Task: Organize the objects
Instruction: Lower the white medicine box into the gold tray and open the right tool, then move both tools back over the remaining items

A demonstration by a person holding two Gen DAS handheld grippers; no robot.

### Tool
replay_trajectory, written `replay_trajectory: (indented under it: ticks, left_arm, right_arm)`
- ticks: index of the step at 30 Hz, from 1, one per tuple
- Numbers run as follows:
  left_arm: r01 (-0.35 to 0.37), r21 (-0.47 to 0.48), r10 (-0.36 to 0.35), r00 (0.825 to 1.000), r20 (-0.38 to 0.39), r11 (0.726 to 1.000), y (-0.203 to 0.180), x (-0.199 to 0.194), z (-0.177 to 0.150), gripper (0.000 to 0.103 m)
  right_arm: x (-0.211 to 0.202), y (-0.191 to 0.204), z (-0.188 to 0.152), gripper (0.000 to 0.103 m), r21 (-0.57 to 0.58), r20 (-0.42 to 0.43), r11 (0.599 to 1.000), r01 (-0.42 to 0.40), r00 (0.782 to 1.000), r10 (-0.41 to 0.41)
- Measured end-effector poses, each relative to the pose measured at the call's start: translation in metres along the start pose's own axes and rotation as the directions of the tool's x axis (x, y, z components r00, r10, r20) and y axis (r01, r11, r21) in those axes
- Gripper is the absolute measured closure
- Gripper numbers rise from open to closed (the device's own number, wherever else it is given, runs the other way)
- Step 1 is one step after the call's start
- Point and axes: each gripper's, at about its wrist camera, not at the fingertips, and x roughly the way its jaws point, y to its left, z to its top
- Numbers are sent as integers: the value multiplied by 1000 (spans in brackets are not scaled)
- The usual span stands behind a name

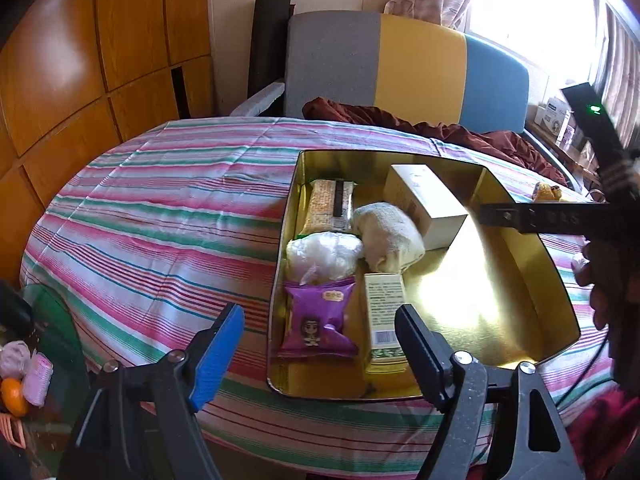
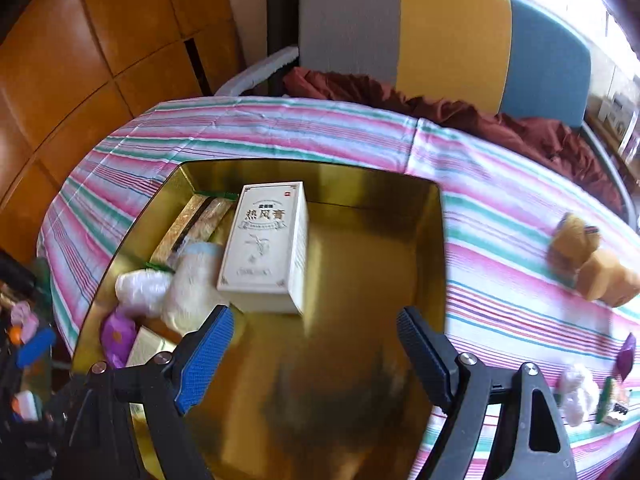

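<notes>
A gold tin tray (image 1: pixel 516 292) lies on the striped tablecloth. Its left half holds a cracker pack (image 1: pixel 328 204), a white box (image 1: pixel 424 204), a rolled towel (image 1: pixel 386 240), a white plastic bag (image 1: pixel 320 256), a purple snack packet (image 1: pixel 318 328) and a green-and-white box (image 1: pixel 384 320). My left gripper (image 1: pixel 318 312) hovers open above the purple packet and the green-and-white box, gripping nothing. My right gripper (image 2: pixel 313 314) is open and empty over the tray's bare gold floor (image 2: pixel 360 264), just in front of the white box (image 2: pixel 266 248).
A brown plush toy (image 2: pixel 588 264), a purple packet (image 2: pixel 626 352) and small white and green items (image 2: pixel 576 392) lie on the cloth right of the tray. A maroon cloth (image 1: pixel 440 128) and a grey, yellow and blue chair back (image 1: pixel 400 60) stand behind. Wooden panels (image 1: pixel 80 80) are at the left.
</notes>
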Motion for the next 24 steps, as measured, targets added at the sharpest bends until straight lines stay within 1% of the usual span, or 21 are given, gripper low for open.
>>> replay_trajectory:
  ticks: [4,7,9,13,18,21,24]
  left_arm:
    - [3,14,-4,1000,12,1000,-9,-6,1,23]
    - [5,28,-5,1000,19,1000,-17,-9,1,23]
    - [5,45,-6,1000,24,999,-22,-12,2,23]
    - [6,76,-8,999,34,997,-34,-15,6,23]
    - [13,117,-18,999,39,993,-51,-18,10,23]
    - [28,143,-33,999,32,989,-63,-17,13,23]
    - [43,165,-48,999,26,985,-75,-15,17,23]
  right_arm:
    - [-23,-16,-11,18,-9,51,1000,6,999,-6]
    - [-37,-37,-14,18,22,79,1000,14,997,-15]
    - [-46,-53,-16,17,46,91,998,34,995,-38]
    - [-58,-86,-20,17,91,101,992,85,990,-94]
    - [-65,-134,-26,15,142,91,974,174,978,-188]
    - [-66,-166,-31,13,176,75,956,234,965,-250]
    - [-66,-204,-36,13,217,56,929,299,947,-318]
